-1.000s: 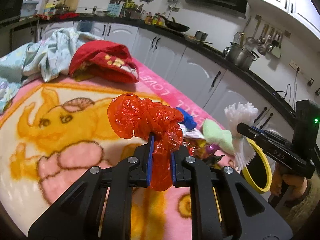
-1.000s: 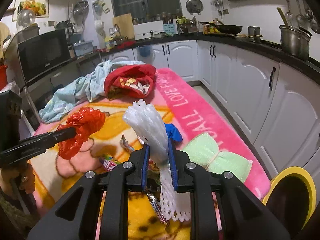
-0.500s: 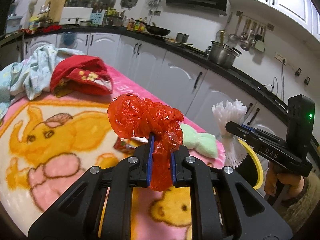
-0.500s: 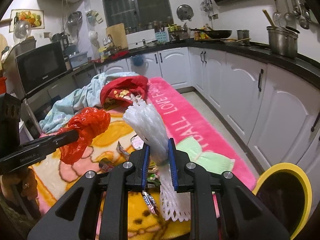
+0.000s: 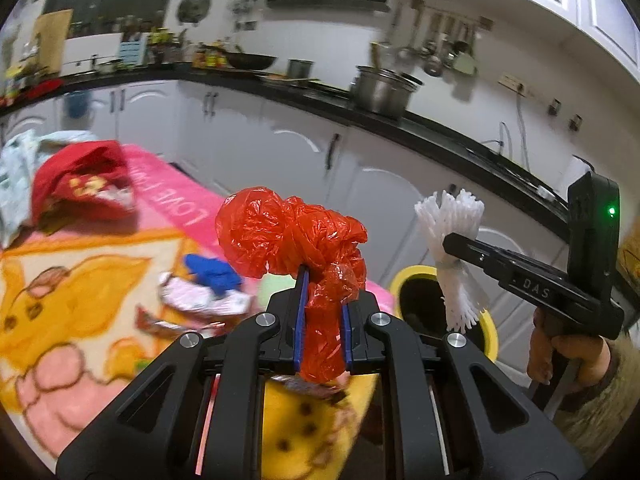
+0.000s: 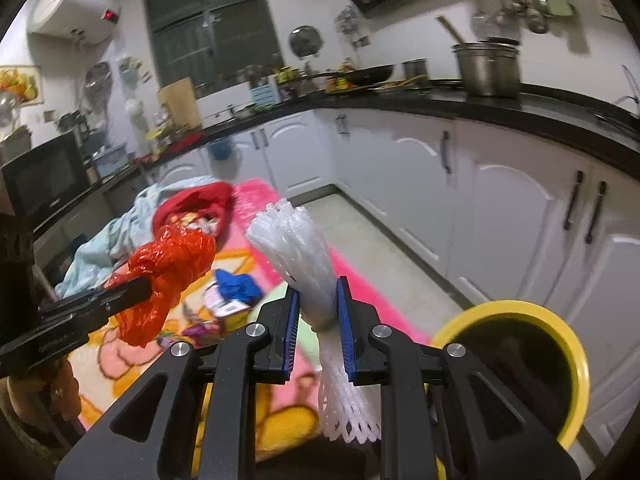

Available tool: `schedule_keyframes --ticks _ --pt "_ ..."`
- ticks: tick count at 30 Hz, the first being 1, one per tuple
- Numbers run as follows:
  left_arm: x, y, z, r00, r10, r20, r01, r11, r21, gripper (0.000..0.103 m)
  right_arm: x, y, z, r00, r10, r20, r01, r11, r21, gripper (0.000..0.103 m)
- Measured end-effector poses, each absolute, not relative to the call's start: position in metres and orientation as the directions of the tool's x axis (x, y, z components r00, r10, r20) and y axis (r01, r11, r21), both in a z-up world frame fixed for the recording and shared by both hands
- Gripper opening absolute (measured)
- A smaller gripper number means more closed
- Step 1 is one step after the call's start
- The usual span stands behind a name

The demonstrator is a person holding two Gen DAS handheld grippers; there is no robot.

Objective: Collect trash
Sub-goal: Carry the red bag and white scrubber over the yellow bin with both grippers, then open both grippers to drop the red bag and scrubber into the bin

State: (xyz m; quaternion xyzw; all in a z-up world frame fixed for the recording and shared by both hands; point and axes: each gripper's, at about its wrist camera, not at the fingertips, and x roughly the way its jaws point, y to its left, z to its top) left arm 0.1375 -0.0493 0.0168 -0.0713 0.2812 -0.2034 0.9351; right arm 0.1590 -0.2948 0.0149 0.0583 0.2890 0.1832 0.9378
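My left gripper is shut on a crumpled red plastic bag, held up above the pink blanket. In the right wrist view that red bag hangs at the left. My right gripper is shut on a white foam fruit net, whose lower end dangles below the pads. The left wrist view shows the white net over a yellow-rimmed trash bin. The bin stands low at the right, beside the blanket's edge.
A blue scrap, snack wrappers and a pale green foam piece lie on the blanket. A red cloth and a light blue cloth sit at its far end. White kitchen cabinets line the right side.
Both grippers have swung right and slightly up with their loads, away from the blanket's middle toward the yellow bin, which now shows larger in both views.
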Motion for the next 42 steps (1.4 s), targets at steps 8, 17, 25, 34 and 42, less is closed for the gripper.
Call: schedule_keyframes --ticks 8,17,25,34,42 --pt "0.147 -0.105 0.01 0.704 -0.49 -0.515 0.444 0.869 -0.219 0.008 0.153 -0.351 0.014 0.813 0.272 -0.515 -0.183 0.959 0.217 0.018" --pt "0.155 -0.152 -0.007 0.639 -0.537 -0.551 0.512 0.831 -0.216 0.008 0.146 -0.399 0.004 0.831 0.185 -0.524 -0.077 0.972 0.222 0.018" --pt "0.164 -0.194 -0.026 0.579 -0.559 -0.593 0.555 0.803 -0.216 0.008 0.146 -0.433 -0.011 0.83 0.139 -0.541 -0.006 0.971 0.24 0.018" --pt "0.172 -0.241 -0.053 0.501 -0.584 -0.638 0.605 0.764 -0.224 0.008 0.147 -0.467 -0.033 0.821 0.123 -0.558 0.052 0.956 0.289 0.018" --pt "0.177 -0.266 -0.08 0.45 -0.582 -0.678 0.622 0.748 -0.229 0.009 0.153 -0.48 -0.052 0.805 0.119 -0.581 0.082 0.948 0.307 0.018"
